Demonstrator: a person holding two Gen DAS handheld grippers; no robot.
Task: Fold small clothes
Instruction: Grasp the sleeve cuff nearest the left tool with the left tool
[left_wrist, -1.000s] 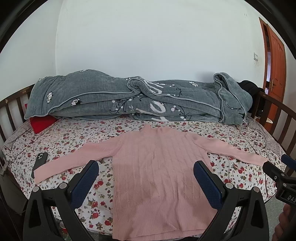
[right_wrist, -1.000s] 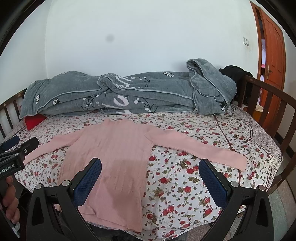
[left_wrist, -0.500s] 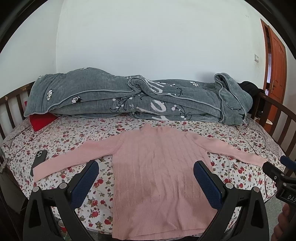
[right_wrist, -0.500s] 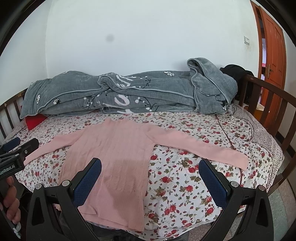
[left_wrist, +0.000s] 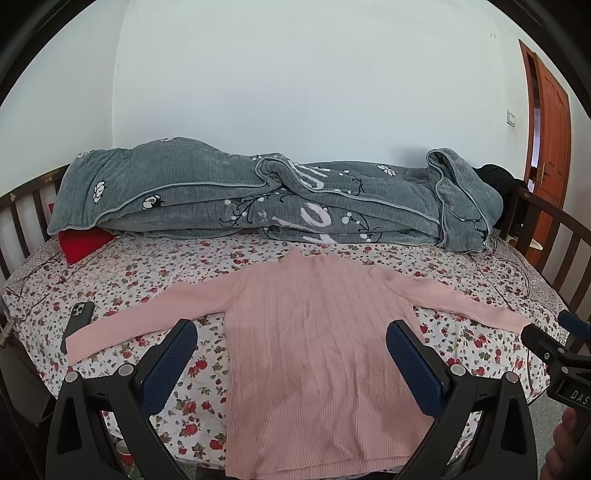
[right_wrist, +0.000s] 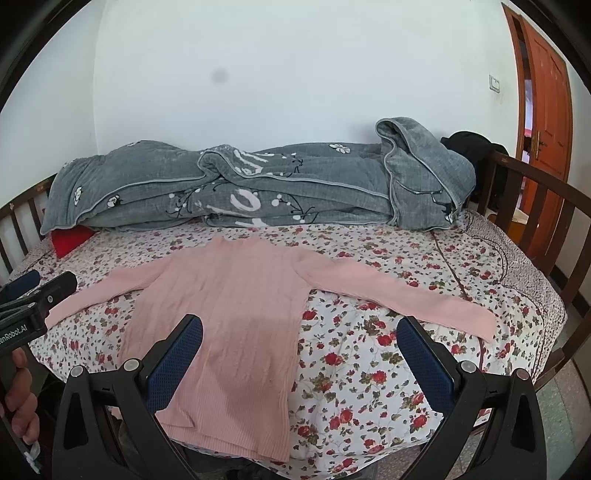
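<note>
Left wrist view: pink sweater (left_wrist: 317, 332) lies flat on the flowered bed (left_wrist: 155, 273), hem at the near edge, both sleeves spread left and right; left gripper (left_wrist: 291, 365) hovers over the body, jaws wide apart, holding nothing. Right wrist view: right gripper (right_wrist: 299, 358) likewise gapes empty, the sweater's right sleeve (right_wrist: 406, 295) stretched out beyond it. Likely first fold: pinch each cuff cleanly, one layer only, lift just clear and lay it across the chest; phone (left_wrist: 75, 321) near the left cuff could snag.
</note>
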